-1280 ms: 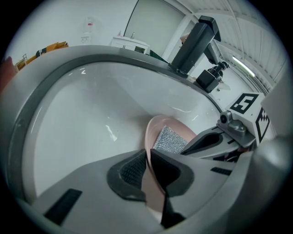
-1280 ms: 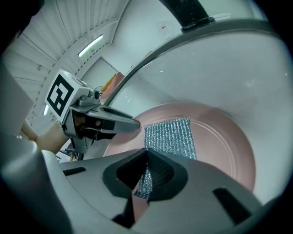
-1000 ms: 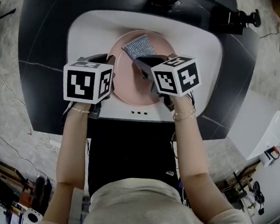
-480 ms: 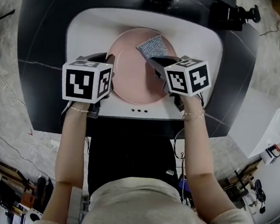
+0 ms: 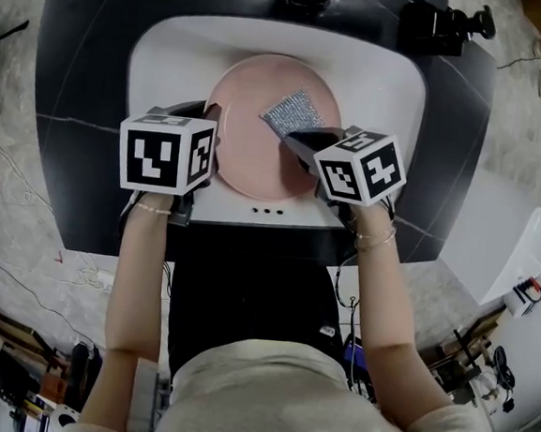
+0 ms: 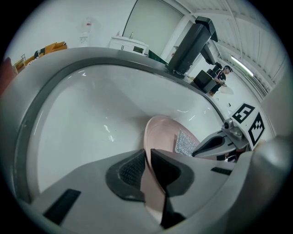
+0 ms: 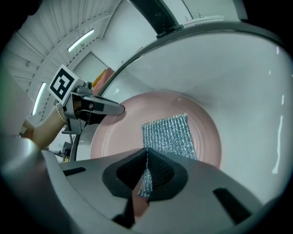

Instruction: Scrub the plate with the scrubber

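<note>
The left gripper point(image 6: 147, 154) has its two dark ribbed jaws closed on the near rim of a pink plate point(image 6: 160, 132), and the rim runs down between the pads. The plate stands tilted on edge inside a white sink point(image 6: 82, 119), with its hollow face turned to the right. A silver mesh scrubber point(image 6: 185, 143) lies flat against that face. The right gripper point(image 6: 201, 150) reaches in from the right, its grey tip meeting the scrubber, and its marker cube point(image 6: 249, 123) shows behind it. At the far rim of the sink stands a black faucet point(image 6: 188, 45).
</note>
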Motion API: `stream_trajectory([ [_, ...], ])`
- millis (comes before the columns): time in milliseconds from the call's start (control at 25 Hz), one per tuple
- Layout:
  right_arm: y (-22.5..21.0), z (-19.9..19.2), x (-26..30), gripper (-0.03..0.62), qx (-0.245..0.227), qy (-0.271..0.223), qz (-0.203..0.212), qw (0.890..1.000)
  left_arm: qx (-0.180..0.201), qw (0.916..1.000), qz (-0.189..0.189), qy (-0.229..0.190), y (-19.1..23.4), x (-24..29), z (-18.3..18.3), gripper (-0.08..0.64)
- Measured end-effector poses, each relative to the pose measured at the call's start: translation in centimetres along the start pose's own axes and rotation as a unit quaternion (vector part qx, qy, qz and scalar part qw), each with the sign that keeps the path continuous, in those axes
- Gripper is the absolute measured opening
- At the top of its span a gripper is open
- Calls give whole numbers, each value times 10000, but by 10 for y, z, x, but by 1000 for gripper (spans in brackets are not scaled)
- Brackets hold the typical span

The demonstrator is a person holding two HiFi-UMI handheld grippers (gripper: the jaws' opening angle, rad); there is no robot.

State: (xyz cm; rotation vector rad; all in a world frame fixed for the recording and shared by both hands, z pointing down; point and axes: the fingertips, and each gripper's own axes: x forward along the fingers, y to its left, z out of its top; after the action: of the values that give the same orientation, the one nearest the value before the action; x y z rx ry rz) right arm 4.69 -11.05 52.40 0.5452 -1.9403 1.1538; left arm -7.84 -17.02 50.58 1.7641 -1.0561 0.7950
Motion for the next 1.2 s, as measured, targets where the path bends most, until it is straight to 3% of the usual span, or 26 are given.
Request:
stream_trajectory([
  [360, 33, -5, 7, 21, -228, 103, 327, 9992, -27, 9999, 75, -68, 2, -1, 3, 43],
  [680, 53, 14, 21, 21, -272, -73, 668, 9974, 0, 9998, 189, -35, 5, 0, 1, 43],
  [1000, 44, 40, 29, 21, -127, -501, 525, 9973, -35, 9997, 232, -16, 7, 0, 0, 43],
  [1200, 24, 55, 29, 21, -94, -760, 198, 9969, -62, 9998, 209, 8, 7, 0, -1, 43],
])
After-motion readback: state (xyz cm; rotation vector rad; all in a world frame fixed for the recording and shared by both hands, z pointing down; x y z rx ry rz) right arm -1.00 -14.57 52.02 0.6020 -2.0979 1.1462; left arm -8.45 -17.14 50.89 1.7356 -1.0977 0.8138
